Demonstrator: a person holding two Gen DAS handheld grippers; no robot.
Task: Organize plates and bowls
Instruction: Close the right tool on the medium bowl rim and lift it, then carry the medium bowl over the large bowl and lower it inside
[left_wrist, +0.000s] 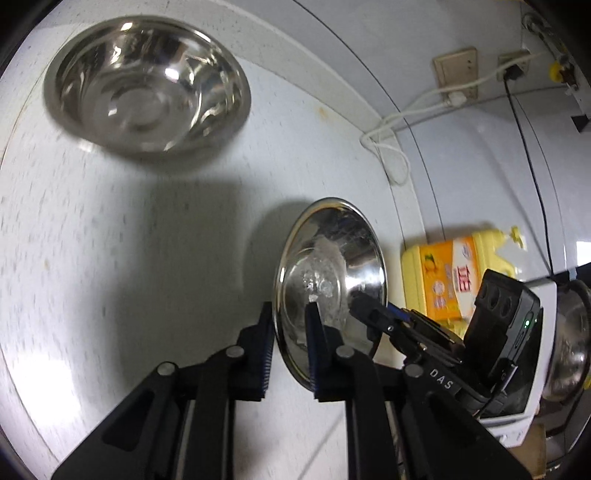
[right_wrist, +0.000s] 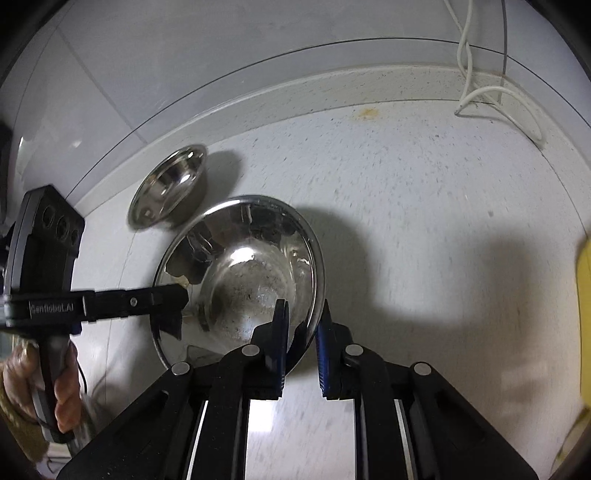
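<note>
The left wrist camera sits just behind the left gripper (left_wrist: 291, 332), looking steeply down and forward along its fingers onto the speckled countertop (left_wrist: 147, 229), toward the tiled wall (left_wrist: 461, 155) with its outlets. The right wrist camera sits the same way behind the right gripper (right_wrist: 303, 332), facing the wall from the opposite side. Both are close to the steel plate (left_wrist: 328, 273) (right_wrist: 243, 277) and share it, each other's gripper, and apparently the same steel bowl (left_wrist: 147, 85) (right_wrist: 170, 184).
</note>
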